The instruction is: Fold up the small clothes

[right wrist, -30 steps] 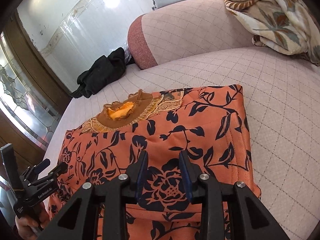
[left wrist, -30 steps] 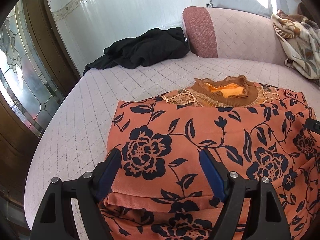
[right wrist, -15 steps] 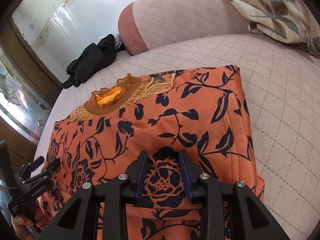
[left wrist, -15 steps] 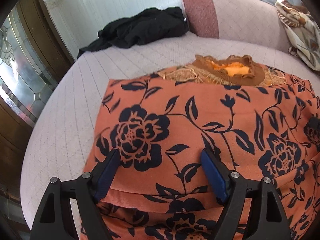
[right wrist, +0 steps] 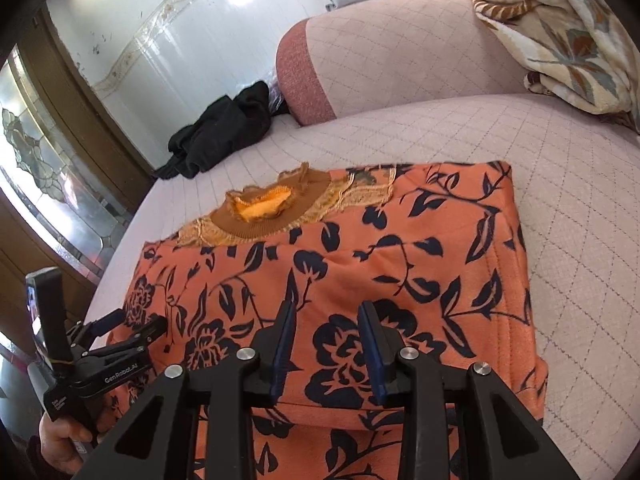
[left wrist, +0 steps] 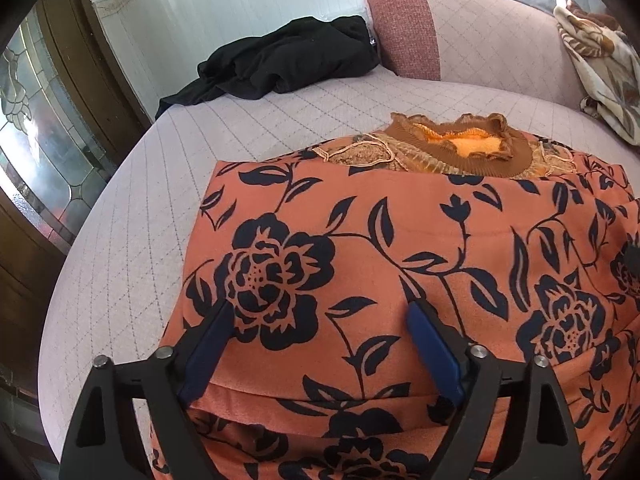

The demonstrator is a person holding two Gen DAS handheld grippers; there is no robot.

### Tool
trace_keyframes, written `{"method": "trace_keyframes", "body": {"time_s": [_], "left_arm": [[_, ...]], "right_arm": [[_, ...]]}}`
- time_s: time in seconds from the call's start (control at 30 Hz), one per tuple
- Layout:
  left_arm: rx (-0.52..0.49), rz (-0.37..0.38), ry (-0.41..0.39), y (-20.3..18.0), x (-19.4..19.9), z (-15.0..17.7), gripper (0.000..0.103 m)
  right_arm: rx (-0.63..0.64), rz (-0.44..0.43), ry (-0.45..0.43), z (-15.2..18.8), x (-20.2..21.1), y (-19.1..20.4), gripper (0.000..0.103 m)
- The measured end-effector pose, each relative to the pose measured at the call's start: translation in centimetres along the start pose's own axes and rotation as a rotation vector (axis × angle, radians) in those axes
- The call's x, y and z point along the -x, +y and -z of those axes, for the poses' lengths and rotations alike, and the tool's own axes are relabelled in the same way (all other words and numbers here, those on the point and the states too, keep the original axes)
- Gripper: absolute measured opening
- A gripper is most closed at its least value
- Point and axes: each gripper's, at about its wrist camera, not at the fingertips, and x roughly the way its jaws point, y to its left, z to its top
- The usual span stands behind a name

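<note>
An orange garment (left wrist: pixel 400 240) with dark blue flowers and a brown knitted collar (left wrist: pixel 460 156) lies folded flat on the pale quilted seat (left wrist: pixel 132 220). My left gripper (left wrist: pixel 320 308) hovers low over its near left part. Its jaws are opening wide, and only flat cloth lies beneath them with nothing pinched. In the right wrist view that left gripper (right wrist: pixel 138 320) sits at the garment's left edge, held by a hand (right wrist: pixel 60 444). My right gripper (right wrist: pixel 327 306) stands over the near folded edge of the garment (right wrist: pixel 420 260), jaws partly apart and the cloth under them smooth.
A black garment (left wrist: pixel 288 60) lies crumpled at the back by the wall. A reddish cushion end (left wrist: pixel 404 28) and the seat back rise behind. A cream floral blanket (right wrist: pixel 560 28) is heaped at the far right. A stained-glass door (left wrist: pixel 36 132) borders the left.
The left gripper has sunk a little closer to the garment and its jaws have spread wider. The right gripper and the garment have stayed put.
</note>
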Motion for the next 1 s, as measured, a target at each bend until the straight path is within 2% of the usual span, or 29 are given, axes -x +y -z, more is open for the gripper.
{"method": "trace_keyframes", "body": {"time_s": [0.03, 0.1, 0.2, 0.4, 0.47, 0.5, 0.57, 0.77, 0.9, 1.0], "left_arm": [[0.002, -0.019, -0.004, 0.1, -0.1, 0.0, 0.101], [0.018, -0.021, 0.009, 0.4, -0.5, 0.0, 0.103], [0.065, 0.014, 0.04, 1.1, -0.9, -0.3, 0.103], [0.049, 0.0, 0.029, 0.8, -0.7, -0.2, 0.103], [0.052, 0.005, 0.031, 0.8, -0.8, -0.2, 0.103], [0.053, 0.008, 0.032, 0.8, -0.8, -0.2, 0.103], [0.052, 0.01, 0.032, 0.8, -0.8, -0.3, 0.103], [0.05, 0.016, 0.029, 0.8, 0.7, 0.3, 0.103], [0.039, 0.022, -0.022, 1.7, 4.0, 1.9, 0.103], [0.057, -0.021, -0.092, 3.2, 7.5, 4.0, 0.103]], "right_arm": [[0.001, 0.003, 0.022, 0.2, -0.5, 0.0, 0.036], [-0.004, 0.018, 0.079, 0.6, -1.7, -0.1, 0.036], [0.015, 0.026, 0.072, 0.6, -1.7, 0.1, 0.036], [0.009, -0.032, 0.03, 0.6, -0.8, 0.3, 0.037], [0.005, -0.037, 0.017, 0.5, -0.5, 0.3, 0.058], [-0.005, -0.039, 0.001, 0.5, -0.2, 0.2, 0.075], [-0.018, -0.042, -0.034, 0.4, 0.4, 0.2, 0.075], [-0.028, -0.035, -0.061, 0.1, 2.0, -0.2, 0.075], [-0.051, -0.038, -0.097, 0.5, 4.2, -0.7, 0.075], [-0.075, -0.029, -0.127, 1.5, 6.6, -1.1, 0.075]]}}
